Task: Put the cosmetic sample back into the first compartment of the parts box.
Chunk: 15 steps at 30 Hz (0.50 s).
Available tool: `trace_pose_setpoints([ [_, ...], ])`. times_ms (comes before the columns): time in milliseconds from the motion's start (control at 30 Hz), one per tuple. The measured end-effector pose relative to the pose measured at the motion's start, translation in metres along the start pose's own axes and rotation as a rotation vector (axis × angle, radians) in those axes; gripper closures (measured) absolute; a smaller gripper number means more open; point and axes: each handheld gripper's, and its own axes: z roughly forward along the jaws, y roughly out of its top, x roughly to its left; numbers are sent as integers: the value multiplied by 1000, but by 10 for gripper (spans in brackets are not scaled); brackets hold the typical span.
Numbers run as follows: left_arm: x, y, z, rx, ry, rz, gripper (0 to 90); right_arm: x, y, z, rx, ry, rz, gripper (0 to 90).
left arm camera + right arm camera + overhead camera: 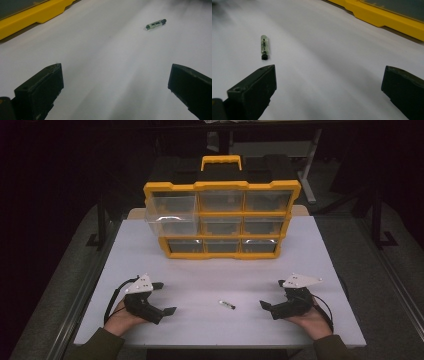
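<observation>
A small clear tube with a black cap [227, 304] lies on the white table [210, 275] near the front edge, between the two hands. My left gripper [166, 297] rests at the front left, open, nothing between its jaws. My right gripper [271, 294] rests at the front right, also open and empty. In the left gripper view the tube [156, 24] lies ahead to the upper right of the wide-apart jaws [116, 77]. The right gripper view has the tube [264, 47] just beyond the left jaw of that gripper [329, 77].
A yellow organiser with clear drawers [222, 217] stands at the back of the table, handle on top. Its top-left drawer [170, 212] is pulled out toward me. Its yellow base edges both gripper views [30, 15] [384, 17]. Dark floor surrounds the table.
</observation>
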Motion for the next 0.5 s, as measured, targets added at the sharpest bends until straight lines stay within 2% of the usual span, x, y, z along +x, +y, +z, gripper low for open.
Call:
trace_pose_setpoints([
  [100,0,0,0,3,-1,7,0,0,0,0,-3,3,-4,0],
  [133,-1,0,0,-3,-1,-3,0,0,0,0,-3,2,-5,0],
  [500,-2,0,0,-2,-8,-9,0,-2,9,1,-25,11,0,0],
])
